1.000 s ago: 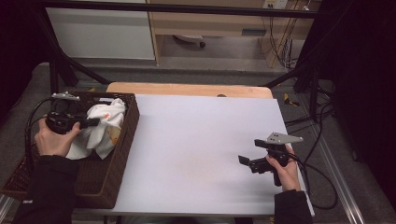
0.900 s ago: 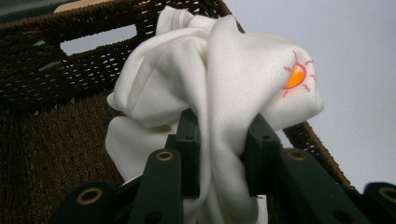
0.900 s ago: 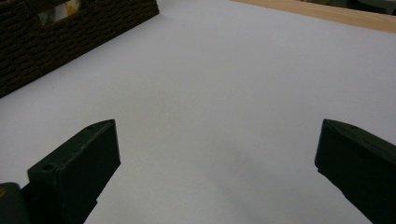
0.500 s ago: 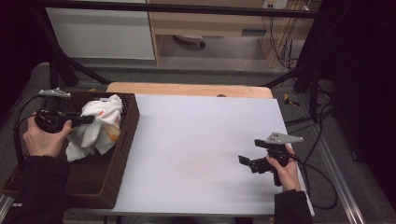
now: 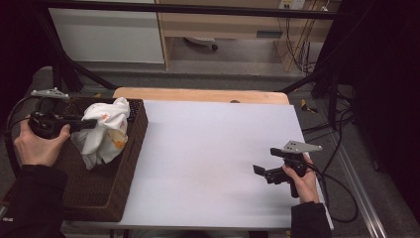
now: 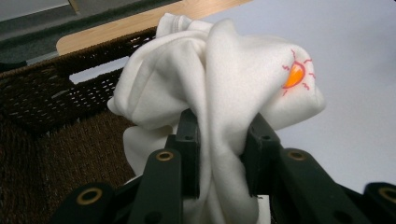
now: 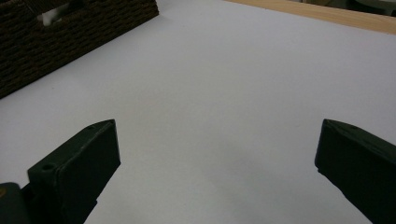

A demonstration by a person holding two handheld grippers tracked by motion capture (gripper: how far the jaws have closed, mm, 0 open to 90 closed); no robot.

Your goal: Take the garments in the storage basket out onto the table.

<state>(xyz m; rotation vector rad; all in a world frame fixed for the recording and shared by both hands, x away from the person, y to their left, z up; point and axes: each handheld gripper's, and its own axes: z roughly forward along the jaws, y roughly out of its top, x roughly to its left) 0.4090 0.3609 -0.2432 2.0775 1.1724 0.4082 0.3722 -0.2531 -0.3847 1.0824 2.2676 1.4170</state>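
My left hand-held gripper (image 5: 91, 123) at nine o'clock, jaws pinching a white cloth (image 5: 105, 131) bunched above the basket (image 5: 106, 191), cloth hanging into it, my right hand-held gripper (image 5: 258, 170) at four o'clock, jaws spread over the bare counter (image 5: 208, 148).

One crumpled white cloth (image 5: 103, 133) with an orange sun print. One dark brown woven wicker basket (image 5: 111, 191). One white-topped table (image 5: 208, 158) with a pale wooden far edge. Two black two-jaw grippers, a left gripper (image 5: 84, 124) and a right gripper (image 5: 258, 170), one per hand. Two hands.
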